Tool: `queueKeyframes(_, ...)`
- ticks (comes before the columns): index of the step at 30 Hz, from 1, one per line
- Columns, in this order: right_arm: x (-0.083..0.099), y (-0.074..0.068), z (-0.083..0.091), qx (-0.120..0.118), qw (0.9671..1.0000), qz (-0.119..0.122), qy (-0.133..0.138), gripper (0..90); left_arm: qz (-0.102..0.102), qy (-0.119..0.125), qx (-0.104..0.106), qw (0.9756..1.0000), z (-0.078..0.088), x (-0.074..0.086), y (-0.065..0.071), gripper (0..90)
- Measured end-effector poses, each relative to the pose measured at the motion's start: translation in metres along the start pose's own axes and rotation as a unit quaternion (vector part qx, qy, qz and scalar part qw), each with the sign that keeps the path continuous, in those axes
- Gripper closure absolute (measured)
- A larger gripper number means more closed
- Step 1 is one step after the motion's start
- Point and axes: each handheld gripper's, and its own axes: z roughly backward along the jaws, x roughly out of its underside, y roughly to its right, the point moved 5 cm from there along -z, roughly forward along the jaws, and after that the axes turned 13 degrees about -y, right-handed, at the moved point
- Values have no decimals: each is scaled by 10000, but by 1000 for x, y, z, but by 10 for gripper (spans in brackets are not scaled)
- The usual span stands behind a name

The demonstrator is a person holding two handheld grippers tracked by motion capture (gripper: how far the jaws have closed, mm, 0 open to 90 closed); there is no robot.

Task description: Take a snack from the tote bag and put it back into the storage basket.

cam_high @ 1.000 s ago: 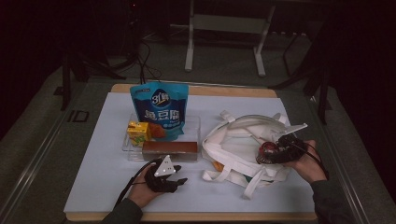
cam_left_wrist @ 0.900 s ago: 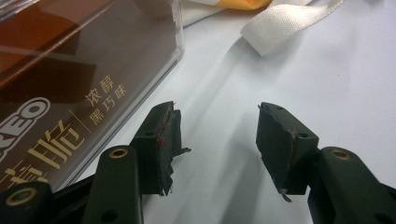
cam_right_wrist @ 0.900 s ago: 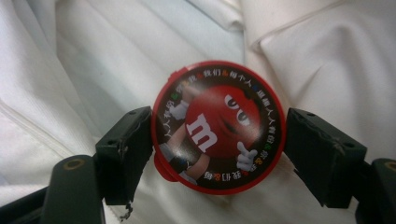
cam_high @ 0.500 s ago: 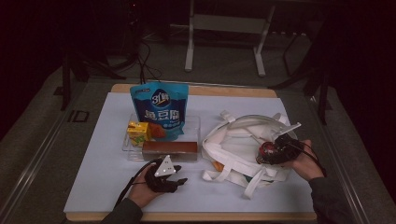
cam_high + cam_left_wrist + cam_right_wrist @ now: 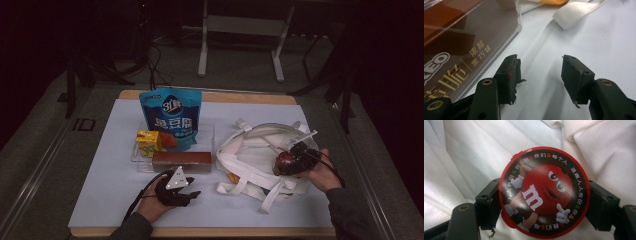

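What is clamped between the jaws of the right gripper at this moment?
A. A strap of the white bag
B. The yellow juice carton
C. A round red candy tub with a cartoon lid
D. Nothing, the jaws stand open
C: in the right gripper view the right gripper has its jaws pressed on both sides of the round red candy tub, held over the white bag.

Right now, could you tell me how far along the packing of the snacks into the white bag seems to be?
Something orange already shows inside the white tote bag. In hand: the right gripper clamps a round red candy tub over the bag. Left: the blue pouch, yellow carton and brown box; the left gripper waits open, empty.
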Motion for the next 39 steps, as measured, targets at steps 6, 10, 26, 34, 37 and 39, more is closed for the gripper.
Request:
queueKeyframes(6, -10, -4, -3, 31, 9999, -117, 75, 253, 0, 2, -2, 10000, 0, 0, 0, 472)
queueKeyframes(10, -16, -7, -3, 63, 9999, -119, 86, 254, 1, 8, 2, 10000, 0, 0, 0, 472)
queueKeyframes(26, -23, -14, 7, 71, 9997, 12, 245, 254, -2, 3, 1, 10000, 0, 0, 0, 472)
queueKeyframes(34, -24, -15, 13, 45, 9995, 47, 296, 254, -4, 4, 2, 10000, 0, 0, 0, 472)
queueKeyframes(37, -25, -16, 16, 49, 9995, 82, 296, 254, -1, 7, 3, 10000, 0, 0, 0, 472)
queueKeyframes(39, -26, -17, 17, 51, 9995, 103, 297, 254, -1, 7, 2, 10000, 0, 0, 0, 472)
